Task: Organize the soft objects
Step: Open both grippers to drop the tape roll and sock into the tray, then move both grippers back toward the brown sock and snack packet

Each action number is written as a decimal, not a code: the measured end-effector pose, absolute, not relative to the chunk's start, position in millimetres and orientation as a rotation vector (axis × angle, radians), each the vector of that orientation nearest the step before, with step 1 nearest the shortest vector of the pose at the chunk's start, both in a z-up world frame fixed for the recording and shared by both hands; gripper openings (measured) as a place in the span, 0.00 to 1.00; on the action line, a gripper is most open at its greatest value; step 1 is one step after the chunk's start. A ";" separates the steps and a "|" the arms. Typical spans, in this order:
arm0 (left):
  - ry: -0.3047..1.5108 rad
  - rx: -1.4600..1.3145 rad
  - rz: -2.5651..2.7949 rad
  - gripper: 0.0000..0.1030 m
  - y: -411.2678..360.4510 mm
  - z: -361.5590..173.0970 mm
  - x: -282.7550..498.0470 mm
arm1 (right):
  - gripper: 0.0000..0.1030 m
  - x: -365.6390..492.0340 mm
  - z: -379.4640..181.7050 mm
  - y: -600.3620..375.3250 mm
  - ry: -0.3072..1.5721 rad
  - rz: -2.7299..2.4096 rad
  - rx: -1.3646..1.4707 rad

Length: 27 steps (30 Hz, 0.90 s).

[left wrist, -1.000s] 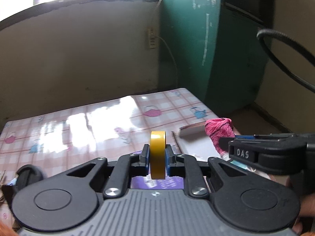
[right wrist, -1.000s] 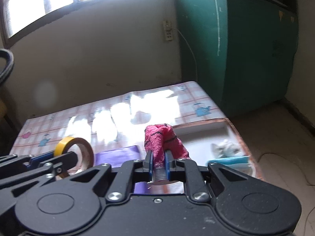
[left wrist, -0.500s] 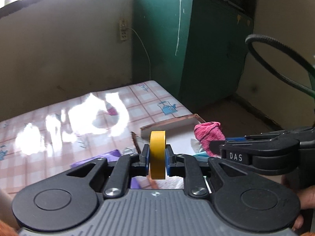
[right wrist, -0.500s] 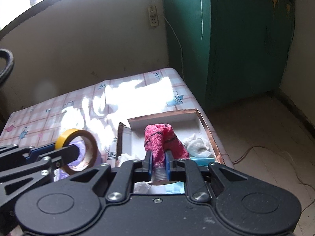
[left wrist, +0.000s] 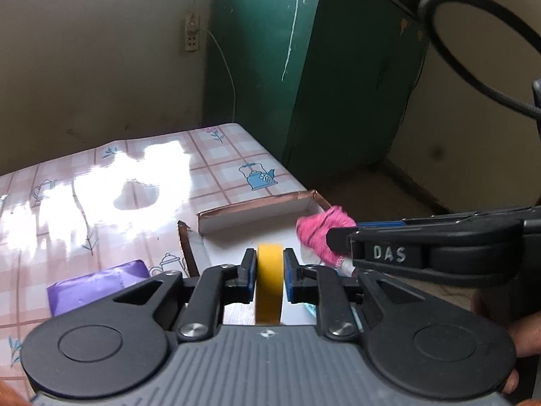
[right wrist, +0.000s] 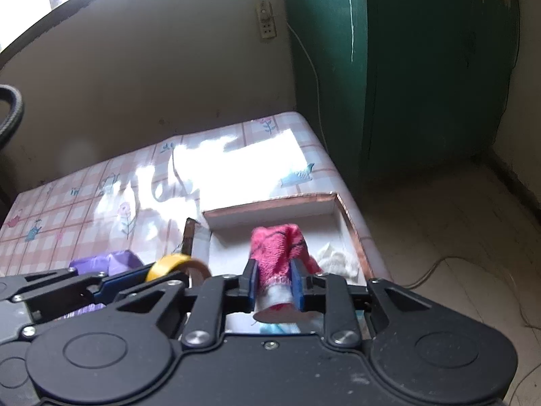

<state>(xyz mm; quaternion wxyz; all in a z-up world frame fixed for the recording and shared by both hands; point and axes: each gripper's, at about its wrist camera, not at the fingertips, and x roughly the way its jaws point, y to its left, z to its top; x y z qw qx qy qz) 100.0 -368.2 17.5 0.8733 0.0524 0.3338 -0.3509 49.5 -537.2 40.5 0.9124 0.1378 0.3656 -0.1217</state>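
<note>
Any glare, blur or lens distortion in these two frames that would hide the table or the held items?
Left wrist view: window glare whites out part of the tablecloth; yellow tape roll sharp. Right wrist view: same glare, the pink cloth slightly soft, and fisheye bending the walls.

Left gripper (left wrist: 269,272) clamps an upright yellow tape roll (left wrist: 269,280) between its blue pads. Just ahead sits a shallow white box (left wrist: 253,212) on a checked tablecloth (left wrist: 216,169). To its right, the right gripper (left wrist: 341,237) pinches a pink cloth (left wrist: 321,233). A purple packet (left wrist: 94,286) lies ahead-left.
</note>
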 end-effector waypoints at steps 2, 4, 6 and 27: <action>0.688 0.103 -0.740 0.52 -367.0 18.0 99.8 | 0.55 47.1 40.6 -542.2 0.734 -0.250 0.305; 0.669 0.096 -0.738 0.61 -362.9 21.6 97.3 | 0.59 41.2 42.5 -543.2 0.715 -0.248 0.314; 0.665 0.091 -0.734 0.66 -360.6 25.2 96.2 | 0.59 35.4 45.9 -541.3 0.699 -0.247 0.316; 0.664 0.189 -0.493 0.89 -287.2 61.3 51.7 | 0.63 -19.9 71.9 -474.4 0.684 -0.287 0.256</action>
